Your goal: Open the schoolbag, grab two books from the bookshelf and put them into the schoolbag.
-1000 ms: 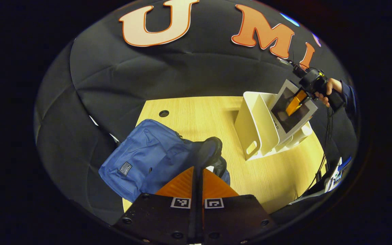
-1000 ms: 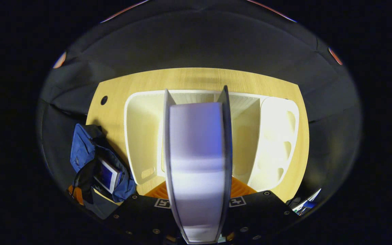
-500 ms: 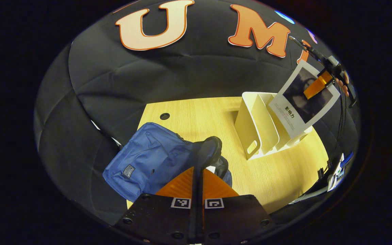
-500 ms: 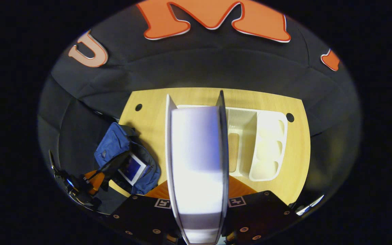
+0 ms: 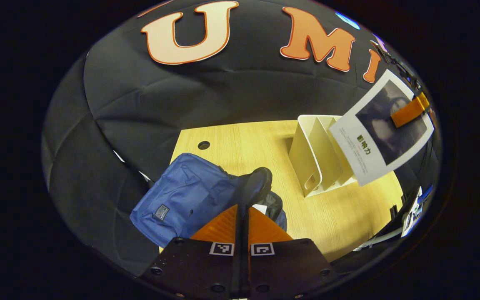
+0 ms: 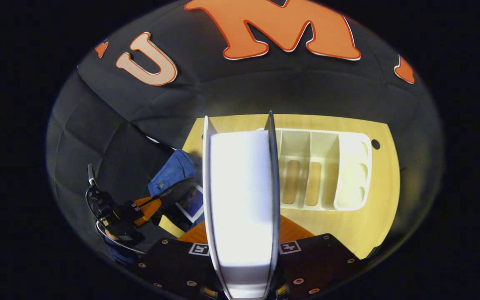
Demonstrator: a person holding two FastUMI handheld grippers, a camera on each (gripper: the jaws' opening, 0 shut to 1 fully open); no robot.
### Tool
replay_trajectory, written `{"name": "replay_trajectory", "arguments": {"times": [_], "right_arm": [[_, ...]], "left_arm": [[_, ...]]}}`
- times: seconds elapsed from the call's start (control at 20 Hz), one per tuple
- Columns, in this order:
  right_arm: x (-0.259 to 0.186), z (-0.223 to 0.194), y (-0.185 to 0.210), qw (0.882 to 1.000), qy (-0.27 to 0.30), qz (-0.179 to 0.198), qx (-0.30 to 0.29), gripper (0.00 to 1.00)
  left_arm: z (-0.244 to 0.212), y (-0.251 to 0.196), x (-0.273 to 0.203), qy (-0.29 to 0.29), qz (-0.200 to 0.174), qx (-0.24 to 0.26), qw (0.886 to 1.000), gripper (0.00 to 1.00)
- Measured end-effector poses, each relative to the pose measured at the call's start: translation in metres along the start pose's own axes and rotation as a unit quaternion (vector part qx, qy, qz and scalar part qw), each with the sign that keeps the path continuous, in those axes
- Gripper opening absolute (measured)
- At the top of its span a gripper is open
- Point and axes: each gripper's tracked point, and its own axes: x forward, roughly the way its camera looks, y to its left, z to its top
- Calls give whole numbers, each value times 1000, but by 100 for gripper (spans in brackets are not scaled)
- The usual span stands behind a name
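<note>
The blue schoolbag lies at the table's left edge, and my left gripper is shut on the black rim of its mouth, holding it up. A book with a blue cover sits inside the bag. My right gripper is shut on a second book, seen edge-on between its fingers. In the left gripper view that white book with a dark picture hangs in the air over the white bookshelf, pinched by the right gripper. The shelf's slots stand empty.
The wooden table has a cable hole at its far left and another beside the shelf. Cables and small items hang off the right edge. The left gripper shows low on the left, by the bag.
The right gripper has lifted the book clear out of the bookshelf and raised it higher, shifting toward the bag side. The left gripper keeps its hold on the bag's rim.
</note>
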Motion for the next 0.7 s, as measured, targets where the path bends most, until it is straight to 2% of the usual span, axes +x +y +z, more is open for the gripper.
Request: {"name": "replay_trajectory", "arguments": {"times": [0.25,0.3,0.35,0.45,0.5,0.7], "right_arm": [[43,-34,45,994,12,78,69,42],[53,-40,53,993,14,86,78,45],[63,-46,60,992,14,91,85,42],[81,-54,75,989,13,102,102,42],[89,-58,83,988,11,110,112,37],[122,-77,114,981,12,132,142,48]], "left_arm": [[6,9,-5,0,-1,7,1000,0],[7,11,-6,0,-1,10,1000,1],[8,13,-7,0,0,14,1000,1],[11,16,-8,-1,2,22,1000,0],[13,16,-9,-1,2,25,1000,1],[14,16,-9,2,-2,36,999,1]]}}
